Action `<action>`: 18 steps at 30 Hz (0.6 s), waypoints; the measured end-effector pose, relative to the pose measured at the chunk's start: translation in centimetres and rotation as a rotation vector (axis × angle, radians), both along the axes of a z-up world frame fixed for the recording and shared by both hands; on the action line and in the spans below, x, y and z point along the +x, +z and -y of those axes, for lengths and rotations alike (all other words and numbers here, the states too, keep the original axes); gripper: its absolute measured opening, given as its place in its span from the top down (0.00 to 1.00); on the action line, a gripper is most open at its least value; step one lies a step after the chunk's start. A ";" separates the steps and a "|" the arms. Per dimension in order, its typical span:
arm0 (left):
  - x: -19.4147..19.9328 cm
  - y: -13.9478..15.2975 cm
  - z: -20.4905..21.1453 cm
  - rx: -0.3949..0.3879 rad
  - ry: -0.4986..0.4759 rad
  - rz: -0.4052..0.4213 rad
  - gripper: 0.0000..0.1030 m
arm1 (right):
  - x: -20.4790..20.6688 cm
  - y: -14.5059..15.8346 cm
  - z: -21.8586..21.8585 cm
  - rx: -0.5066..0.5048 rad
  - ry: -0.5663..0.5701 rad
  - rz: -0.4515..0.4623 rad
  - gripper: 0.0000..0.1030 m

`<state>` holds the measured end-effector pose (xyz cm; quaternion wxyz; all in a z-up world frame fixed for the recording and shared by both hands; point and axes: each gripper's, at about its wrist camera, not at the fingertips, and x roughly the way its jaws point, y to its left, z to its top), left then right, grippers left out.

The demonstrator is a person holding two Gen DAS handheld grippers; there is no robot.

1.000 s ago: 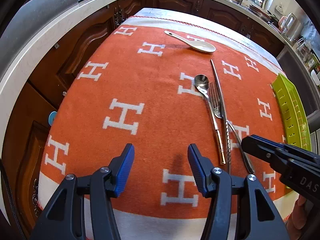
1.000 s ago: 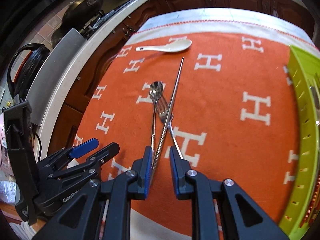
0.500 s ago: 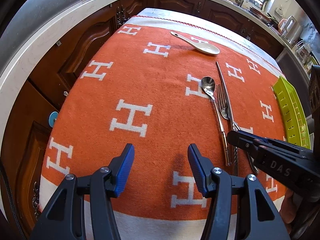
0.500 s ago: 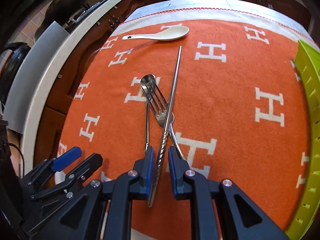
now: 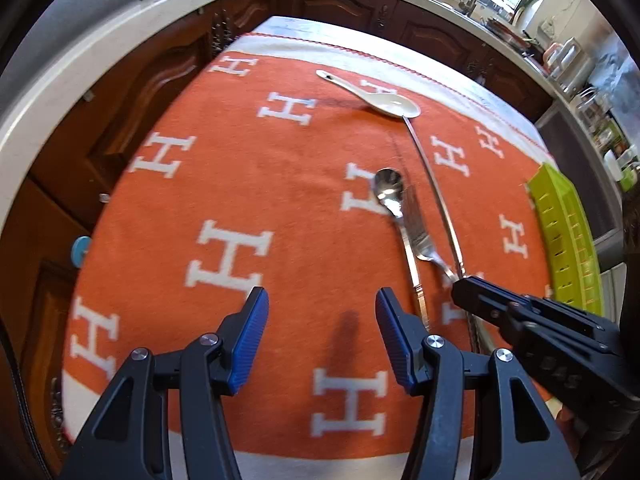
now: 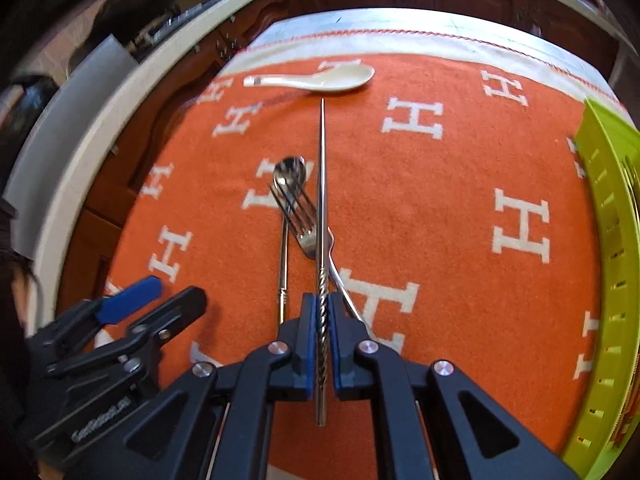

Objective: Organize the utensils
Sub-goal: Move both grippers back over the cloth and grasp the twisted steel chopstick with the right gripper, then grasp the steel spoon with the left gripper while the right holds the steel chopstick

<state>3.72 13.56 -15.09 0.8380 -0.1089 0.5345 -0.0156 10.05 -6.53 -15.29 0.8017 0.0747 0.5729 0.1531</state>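
Jaws of the right gripper (image 6: 320,320) have just been closing and now clamp the twisted metal chopstick (image 6: 321,184) at its handle end; its long axis runs straight ahead, crossing the fork (image 6: 301,216). Left gripper (image 5: 320,320) stands open, empty, beside. Green tray (image 6: 612,240) lies rightward.

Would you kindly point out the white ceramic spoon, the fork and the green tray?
white ceramic spoon (image 6: 344,76), right wrist view, on its bowl.
fork (image 6: 298,210), right wrist view, on its tines.
green tray (image 6: 610,216), right wrist view, on its slotted wall.
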 end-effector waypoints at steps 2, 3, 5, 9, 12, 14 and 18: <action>0.6 -0.1 0.3 -0.037 -0.003 -0.008 0.48 | 0.0 1.0 1.2 0.041 -0.026 0.020 0.95; 1.0 -0.2 0.5 -0.053 -0.004 -0.012 0.48 | -0.1 1.4 1.6 0.051 -0.035 0.029 0.95; 1.7 -0.4 1.2 -0.068 -0.005 -0.008 0.48 | -0.1 2.2 2.7 0.078 -0.058 0.043 0.95; 2.6 -1.0 2.9 -0.047 -0.012 -0.021 0.51 | 0.2 2.9 4.3 0.101 -0.095 0.064 0.95; 3.1 -1.6 4.5 0.001 -0.024 -0.033 0.53 | 0.1 3.0 5.8 0.110 -0.120 0.072 0.95; 3.5 -1.7 5.7 0.052 -0.029 -0.027 0.54 | -0.1 3.1 6.6 0.118 -0.128 0.071 0.95; 4.5 -1.9 7.9 0.159 -0.046 -0.042 0.54 | -0.3 2.9 7.4 0.129 -0.137 0.077 0.94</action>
